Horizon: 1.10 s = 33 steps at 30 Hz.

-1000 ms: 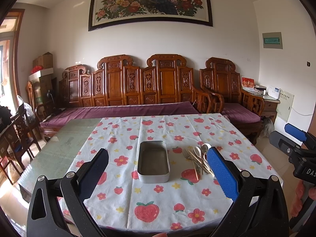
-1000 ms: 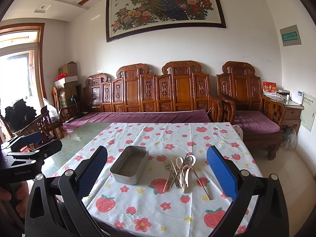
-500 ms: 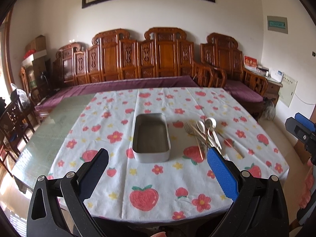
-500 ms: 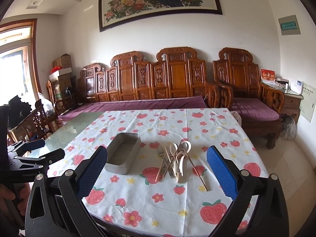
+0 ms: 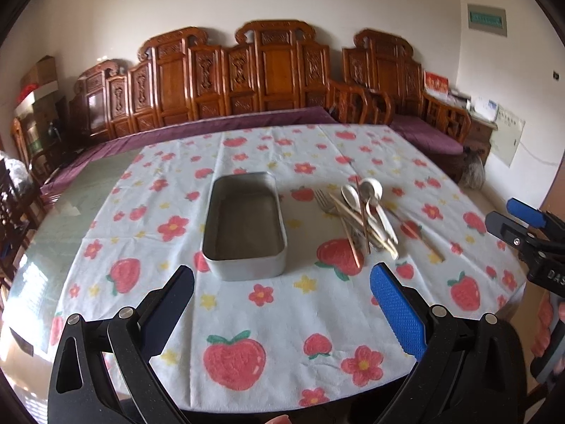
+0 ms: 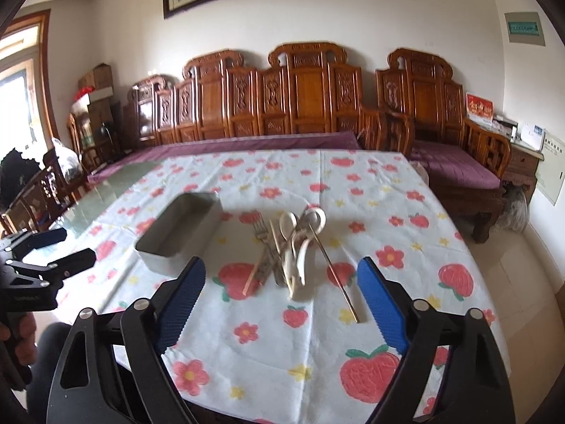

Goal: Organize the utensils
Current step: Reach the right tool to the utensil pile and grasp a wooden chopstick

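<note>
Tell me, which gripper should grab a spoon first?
Probably the right gripper. Its open jaws, which have just been closing a little, frame the utensil pile straight ahead. The left gripper faces the empty metal tray, with the pile off to its side.

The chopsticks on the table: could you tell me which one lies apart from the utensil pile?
The chopstick on the pile's right, stretching toward the right tongs; the others cross within the pile.
</note>
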### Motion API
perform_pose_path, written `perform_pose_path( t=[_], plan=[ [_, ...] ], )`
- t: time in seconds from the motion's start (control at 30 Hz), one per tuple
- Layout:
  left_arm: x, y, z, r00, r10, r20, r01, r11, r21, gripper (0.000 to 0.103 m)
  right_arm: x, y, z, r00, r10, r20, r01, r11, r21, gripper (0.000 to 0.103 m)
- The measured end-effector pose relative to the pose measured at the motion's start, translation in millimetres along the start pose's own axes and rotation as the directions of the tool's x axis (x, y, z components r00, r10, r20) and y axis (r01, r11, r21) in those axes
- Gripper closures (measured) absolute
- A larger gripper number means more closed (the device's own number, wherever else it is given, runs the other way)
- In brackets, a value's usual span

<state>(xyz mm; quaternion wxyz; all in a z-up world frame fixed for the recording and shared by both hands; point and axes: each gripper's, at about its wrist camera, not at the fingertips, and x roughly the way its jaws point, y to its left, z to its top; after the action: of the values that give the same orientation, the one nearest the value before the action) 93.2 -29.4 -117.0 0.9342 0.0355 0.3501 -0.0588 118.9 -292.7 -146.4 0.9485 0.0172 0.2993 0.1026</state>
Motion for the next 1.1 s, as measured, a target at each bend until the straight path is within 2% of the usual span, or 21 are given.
perform_pose_path(
  t=[0.13,0.2,0.47,0.57,0.63,0.8,0.93,1.03,1.07,1.1],
  plan=[
    [22.3,-7.0,2.7,1.000,-0.010,-0.028,0.011,0.999,0.047,0.006,31.6,-14.0,-10.5,0.998,-0.012,-0.058,0.012,1.000,0.004,0.025],
    [35.9,-11.9,5.1,0.998,-0.021,-0.051,0.024,0.997,0.069,0.006,50.1,-23.0,-15.0,0.996,-0.019,-0.090,0.020,1.000,0.013,0.034],
    [81.6,-32.2,15.6,0.989,-0.085,-0.120,0.098,0.990,0.105,0.006,112.0,-55.8,-18.1,0.984,0.009,-0.180,-0.006,1.000,0.017,0.049],
    [96.3,-40.1,19.2,0.984,-0.106,-0.141,0.124,0.985,0.120,0.006,138.9,-68.7,-17.8,0.976,0.019,-0.219,-0.013,0.999,0.031,0.058],
    [105.4,-45.0,20.3,0.981,-0.119,-0.153,0.139,0.982,0.127,0.006,159.7,-77.8,-17.7,0.968,0.033,-0.250,-0.021,0.999,0.047,0.059],
    [125.3,-55.5,21.9,0.973,-0.146,-0.179,0.173,0.974,0.147,0.006,199.1,-83.1,-22.2,0.947,0.019,-0.321,-0.021,1.000,-0.003,0.062],
    [139.5,-61.0,24.7,0.969,-0.152,-0.195,0.183,0.972,0.147,0.013,213.5,-85.3,-31.9,0.936,0.009,-0.351,-0.019,1.000,-0.025,0.065],
    [151.2,-66.9,27.6,0.966,-0.155,-0.206,0.188,0.971,0.149,0.015,216.5,-84.8,-34.8,0.938,-0.005,-0.346,-0.014,0.998,-0.054,0.070],
    [155.3,-68.7,28.9,0.966,-0.151,-0.209,0.185,0.971,0.152,0.016,216.3,-85.3,-35.5,0.939,-0.005,-0.344,-0.013,0.999,-0.051,0.072],
    [157.8,-70.6,29.3,0.966,-0.149,-0.210,0.184,0.971,0.154,0.016,215.9,-85.3,-35.8,0.939,-0.011,-0.344,-0.009,0.998,-0.057,0.080]
  ],
)
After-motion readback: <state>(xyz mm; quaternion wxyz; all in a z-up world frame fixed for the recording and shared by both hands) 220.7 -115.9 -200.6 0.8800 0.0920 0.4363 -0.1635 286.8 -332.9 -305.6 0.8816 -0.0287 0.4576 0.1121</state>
